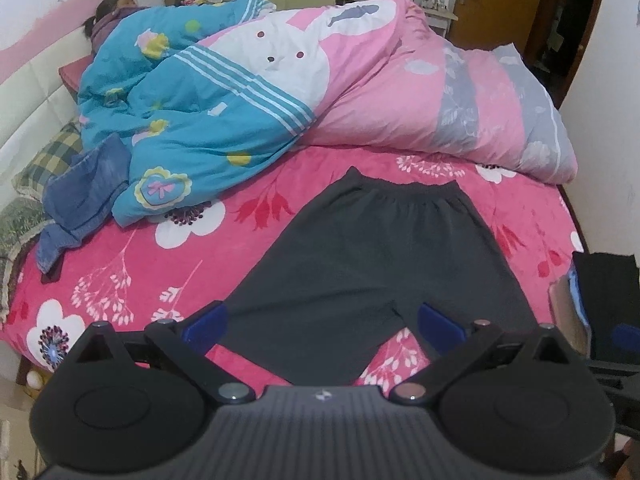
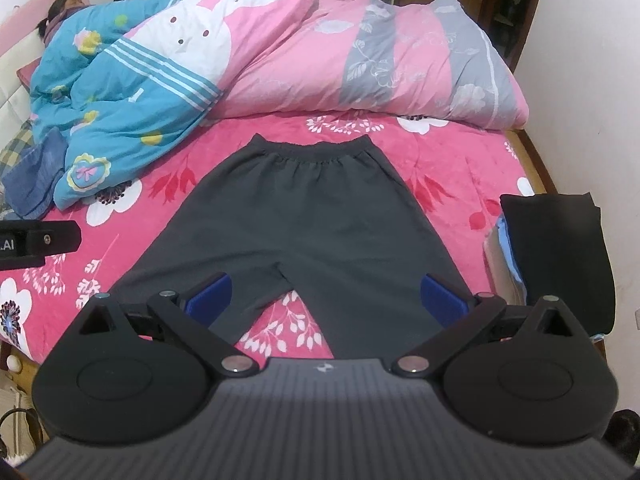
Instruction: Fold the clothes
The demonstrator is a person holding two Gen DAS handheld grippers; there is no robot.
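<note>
I have both grippers spread wide and empty: my left gripper (image 1: 322, 324) and right gripper (image 2: 326, 296) hover over the leg ends of the dark trousers (image 2: 300, 216). The trousers lie flat on the pink sheet (image 2: 460, 152), waistband toward the quilts (image 2: 320, 52). Folded clothes (image 2: 556, 256) sit at right.

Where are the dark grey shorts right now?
The dark grey shorts lie flat mid-bed on the pink floral sheet, waistband toward the pink quilt, legs toward both open grippers.
</note>
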